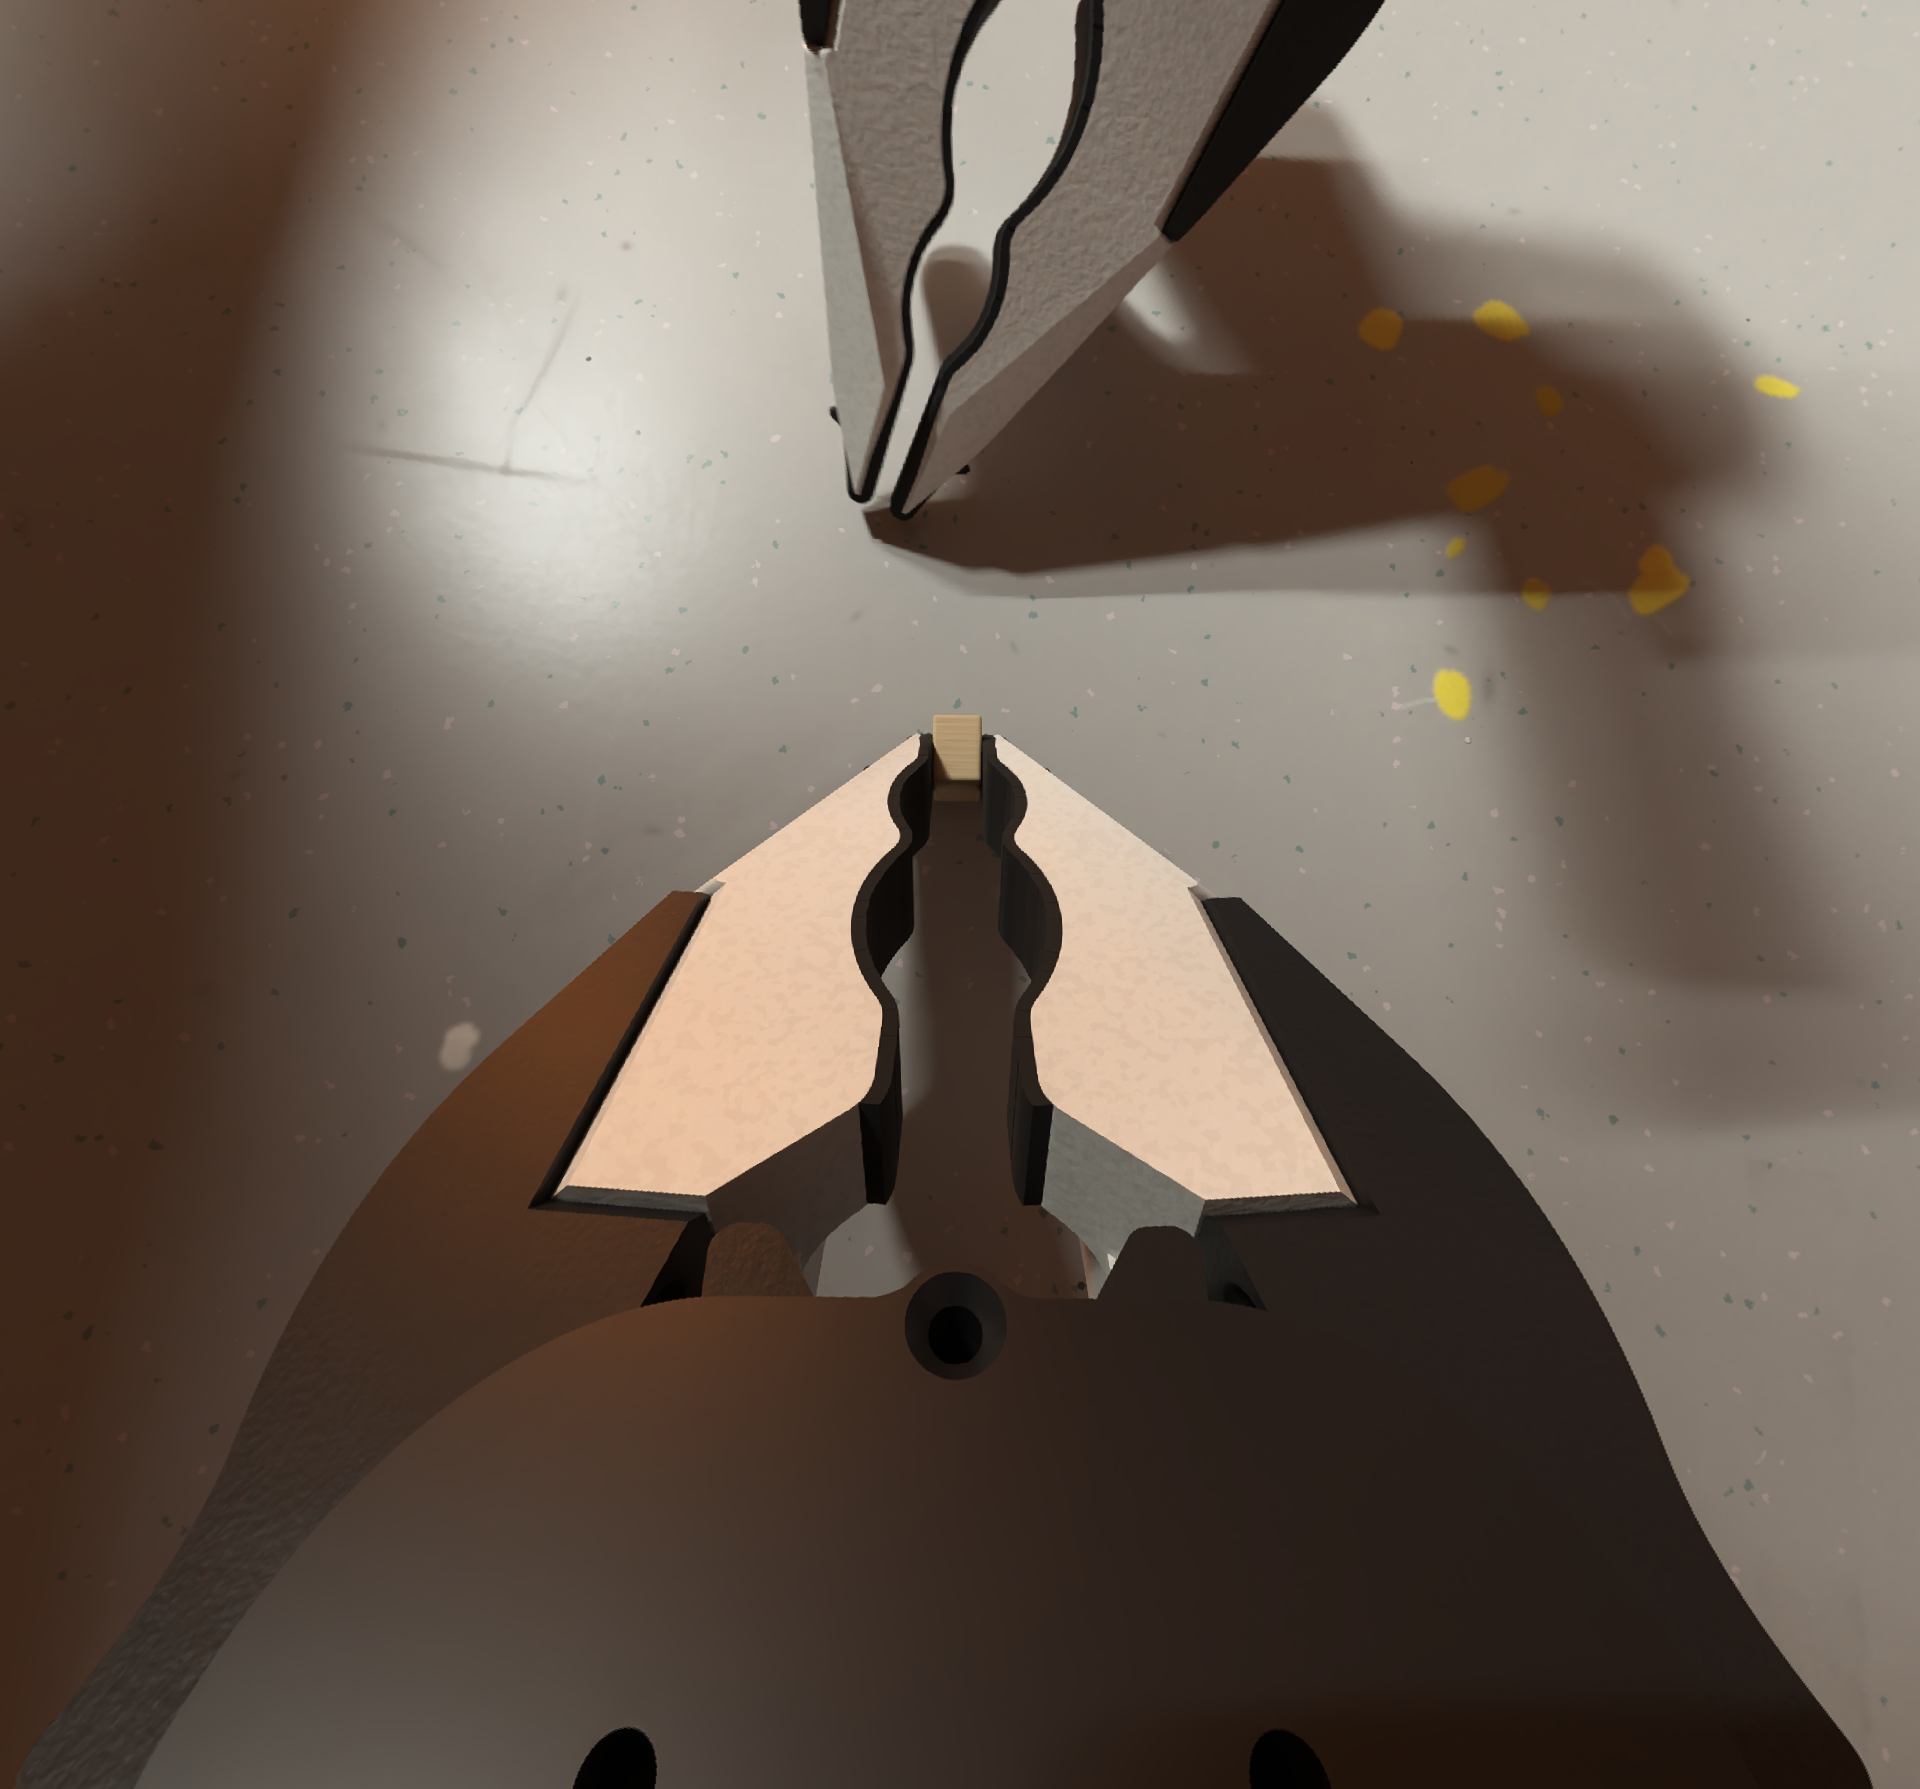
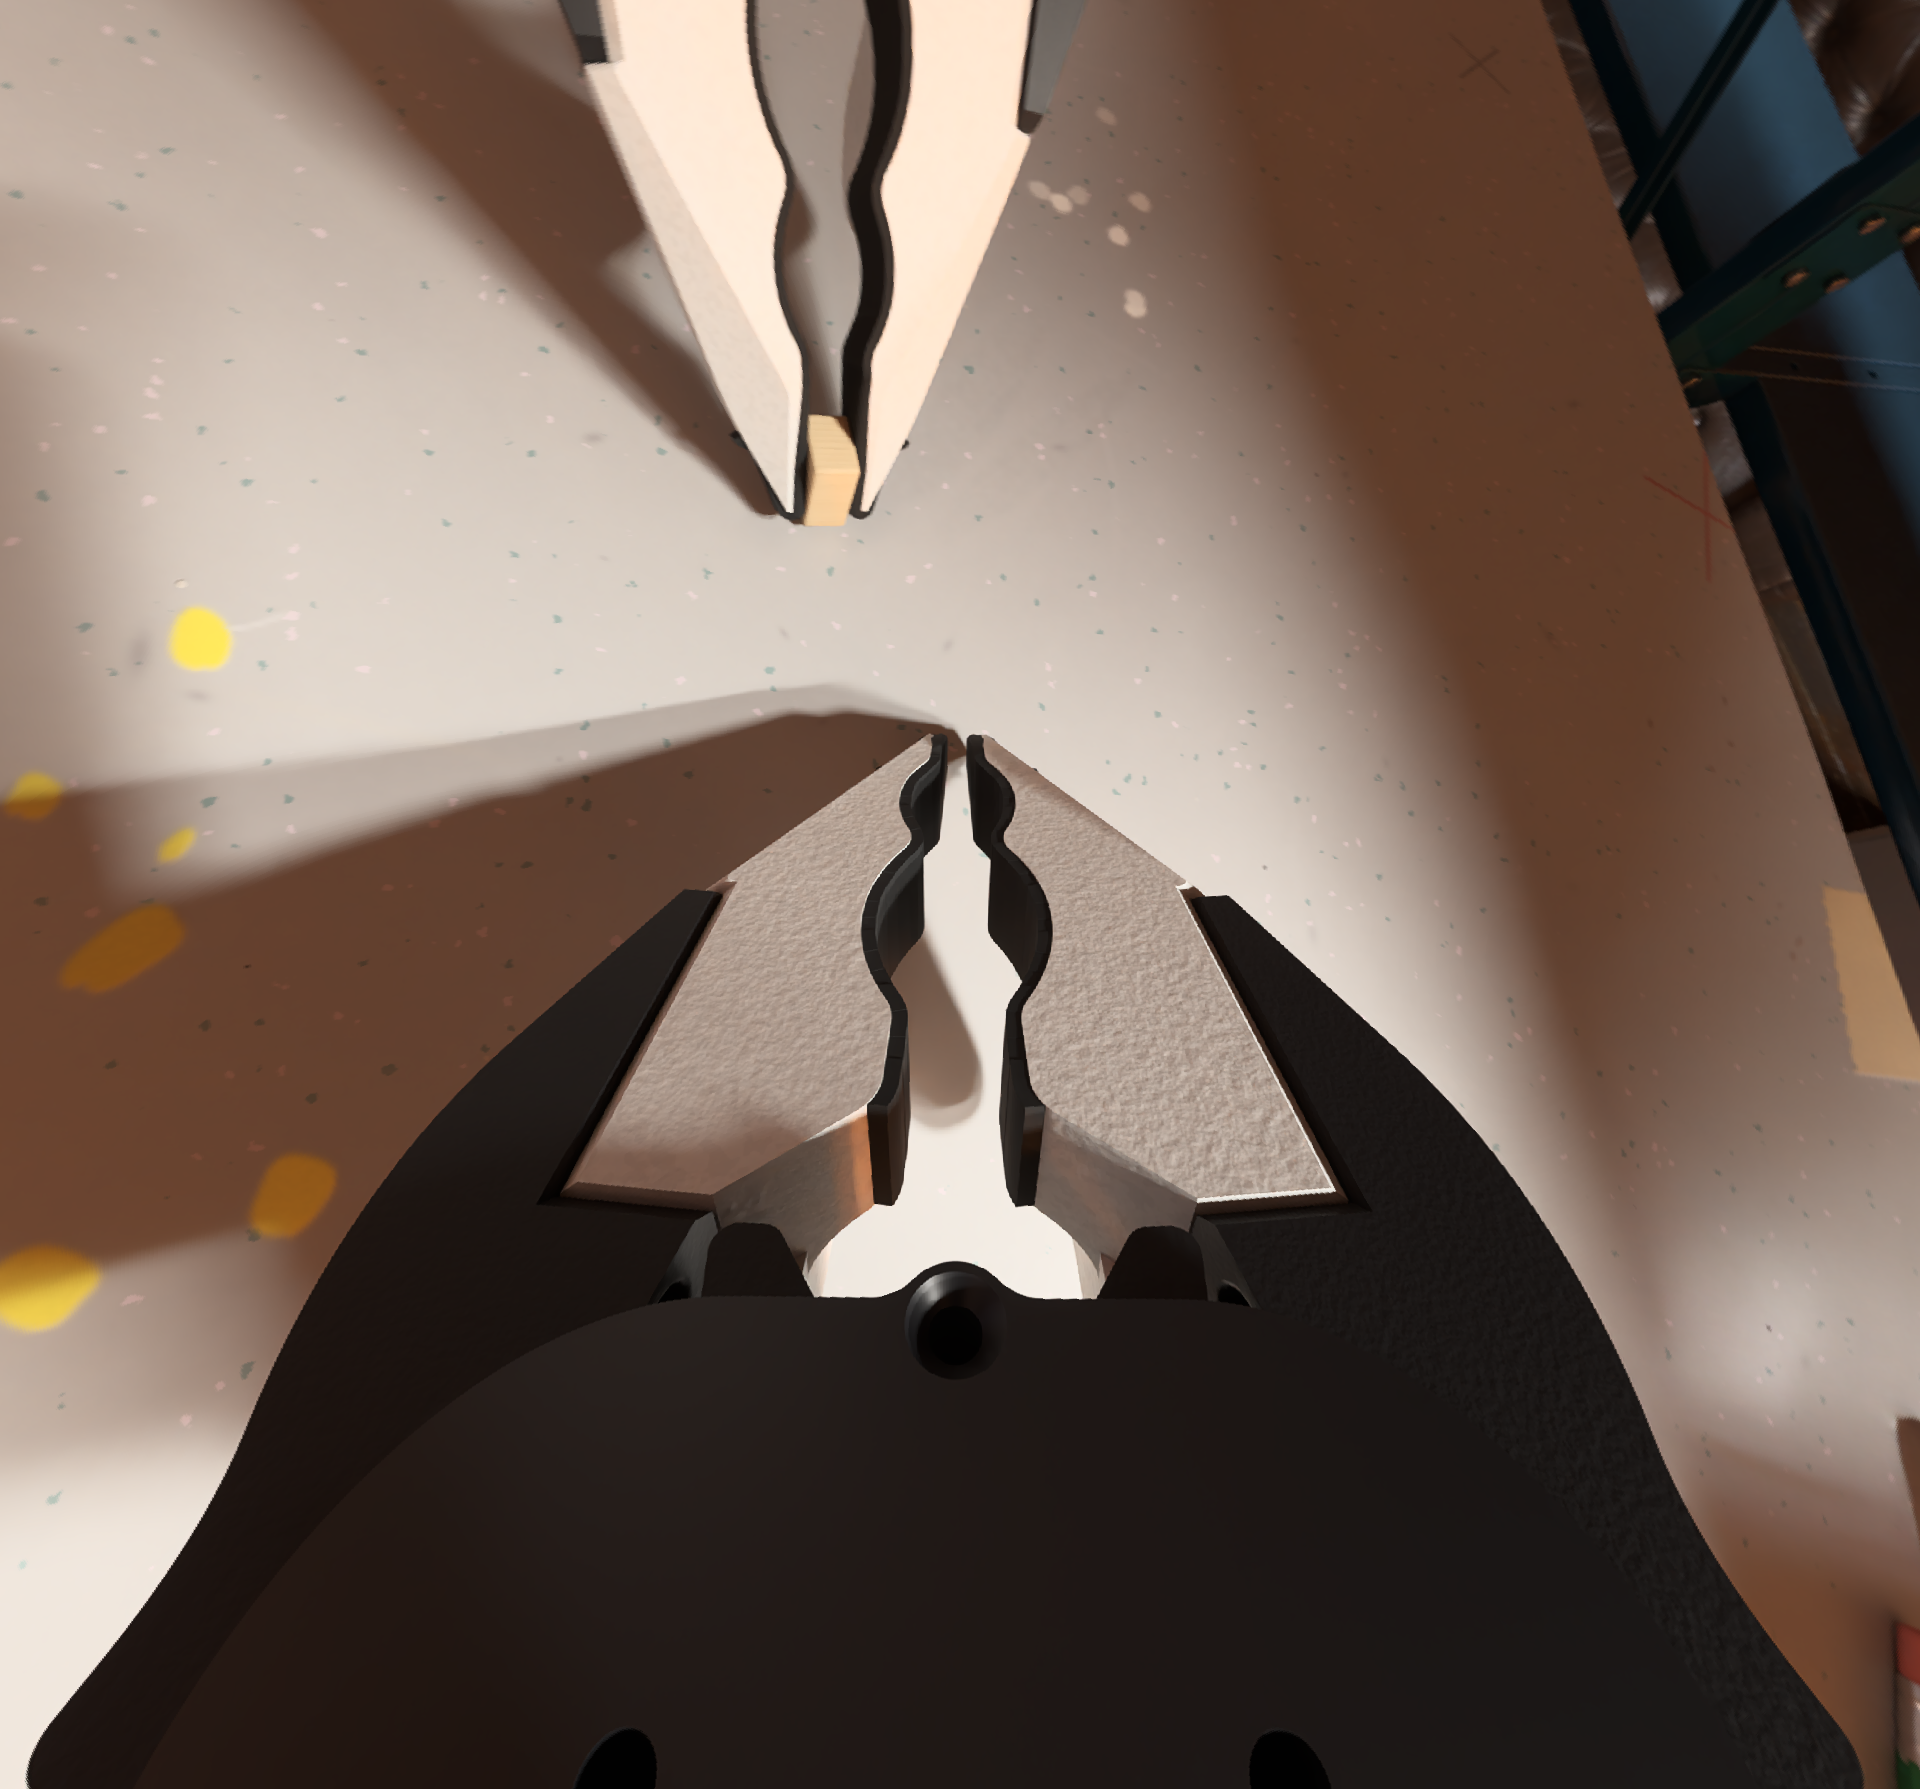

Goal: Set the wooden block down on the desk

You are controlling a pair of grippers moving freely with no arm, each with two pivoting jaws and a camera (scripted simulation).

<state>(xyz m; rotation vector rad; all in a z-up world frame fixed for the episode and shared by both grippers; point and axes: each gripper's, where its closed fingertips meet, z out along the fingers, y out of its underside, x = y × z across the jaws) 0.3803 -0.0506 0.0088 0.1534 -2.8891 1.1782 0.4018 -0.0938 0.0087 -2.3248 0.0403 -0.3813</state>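
A small light wooden block [image 1: 957,747] sits pinched between the tips of my left gripper [image 1: 957,752], which is shut on it low over the pale speckled desk [image 1: 520,648]. In the right wrist view the same block [image 2: 829,472] shows between the left gripper's tips [image 2: 828,492], at or just above the desk surface. My right gripper [image 2: 956,747] is shut and empty, its tips nearly touching, close to the desk and facing the left gripper. It also shows in the left wrist view [image 1: 881,492].
Yellow paint spots [image 1: 1451,693] mark the desk to one side, also in the right wrist view [image 2: 200,639]. The desk's edge and a dark blue metal frame [image 2: 1714,181] lie at the right of the right wrist view. A tan patch [image 2: 1870,981] lies near that edge.
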